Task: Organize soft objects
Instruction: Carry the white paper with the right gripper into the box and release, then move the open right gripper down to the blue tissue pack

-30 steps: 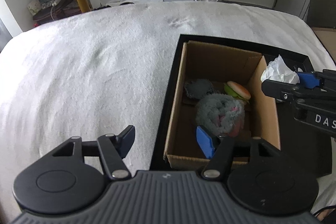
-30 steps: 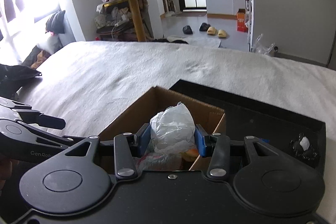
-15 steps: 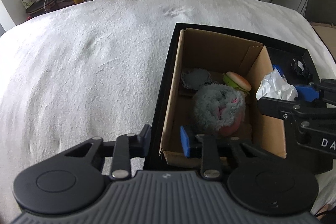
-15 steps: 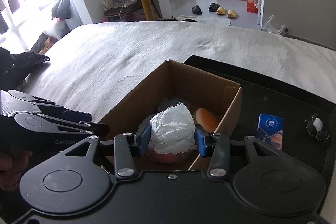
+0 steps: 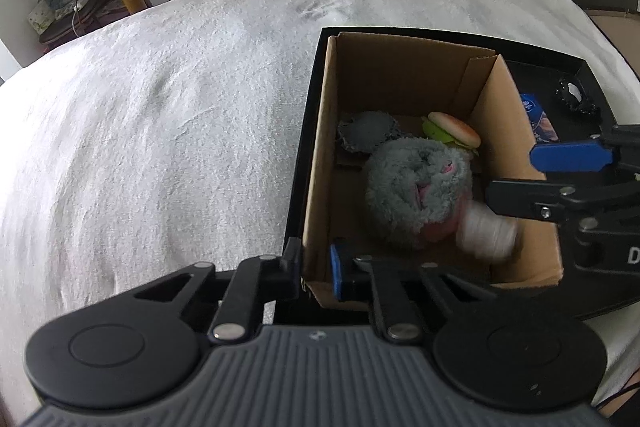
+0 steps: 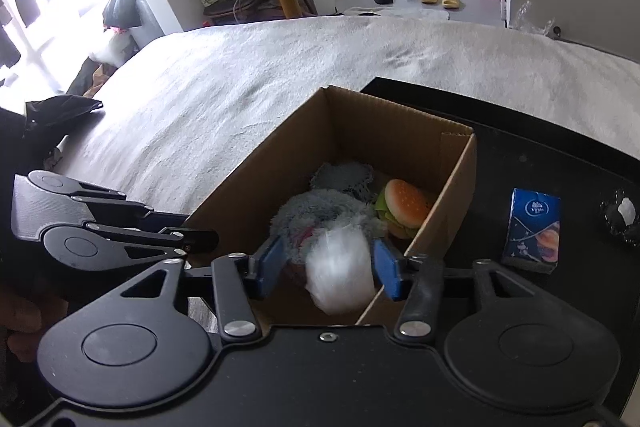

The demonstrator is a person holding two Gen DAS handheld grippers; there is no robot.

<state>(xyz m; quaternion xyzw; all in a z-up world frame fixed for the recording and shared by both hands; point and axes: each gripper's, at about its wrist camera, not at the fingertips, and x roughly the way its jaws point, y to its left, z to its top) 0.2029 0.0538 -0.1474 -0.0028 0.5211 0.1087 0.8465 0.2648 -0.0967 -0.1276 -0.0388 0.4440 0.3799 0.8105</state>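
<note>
We let the white wad drop into the box while the other claw pins the box's near wall

Our left gripper (image 5: 316, 267) is clamped together on the near-left corner of the cardboard box (image 5: 404, 67) — one finger outside, one inside — we judge to keep it from sliding on the black tray (image 6: 560, 147); our right gripper (image 6: 330, 265) hangs over the near end with its jaws opening, pads clear of the blurred white wad (image 6: 340, 267) falling between them — it lands at the box's near-right corner beside the grey plush (image 5: 416, 187), with the toy burger (image 6: 404, 205) toward the far-right corner. A second ago the left jaws stood wide, off the box, and the right pads squeezed the wad above the rim; the tissue pack (image 6: 532, 231) on the tray has come into view
</note>
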